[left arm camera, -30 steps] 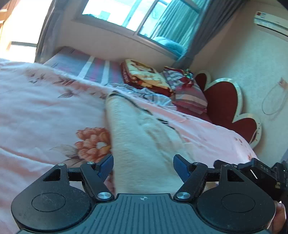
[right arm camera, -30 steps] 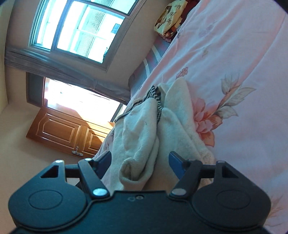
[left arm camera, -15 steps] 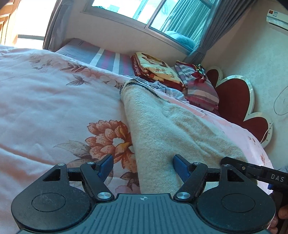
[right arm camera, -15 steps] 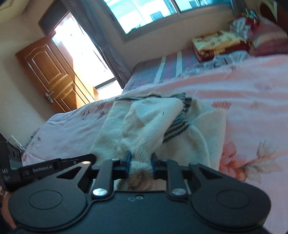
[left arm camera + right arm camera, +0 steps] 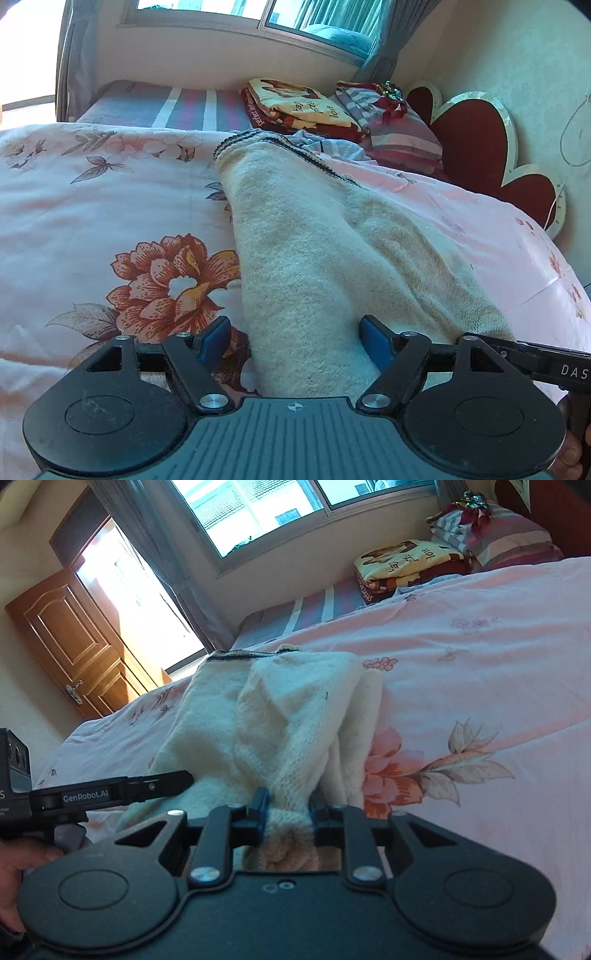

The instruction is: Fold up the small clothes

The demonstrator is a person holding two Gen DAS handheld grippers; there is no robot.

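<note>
A cream knitted sweater (image 5: pixel 317 258) with a dark striped hem lies lengthwise on the pink floral bed cover (image 5: pixel 92 206). My left gripper (image 5: pixel 295 338) is open, its blue pads (image 5: pixel 212 338) on either side of the sweater's near end. In the right wrist view the sweater (image 5: pixel 280 716) is bunched and folded over. My right gripper (image 5: pixel 286 810) is shut on a gathered fold of the sweater's near edge. The left gripper's finger (image 5: pixel 122 792) shows at the left of that view.
Folded blankets (image 5: pixel 299 107) and a striped pillow (image 5: pixel 399 125) lie at the head of the bed by a red heart-shaped headboard (image 5: pixel 476 140). A window (image 5: pixel 280 506) is behind and a wooden door (image 5: pixel 74 642) stands at far left.
My right gripper closed on the sweater's edge and swung level with the bed. The sweater has been laid out longer and flatter. My left gripper stayed open.
</note>
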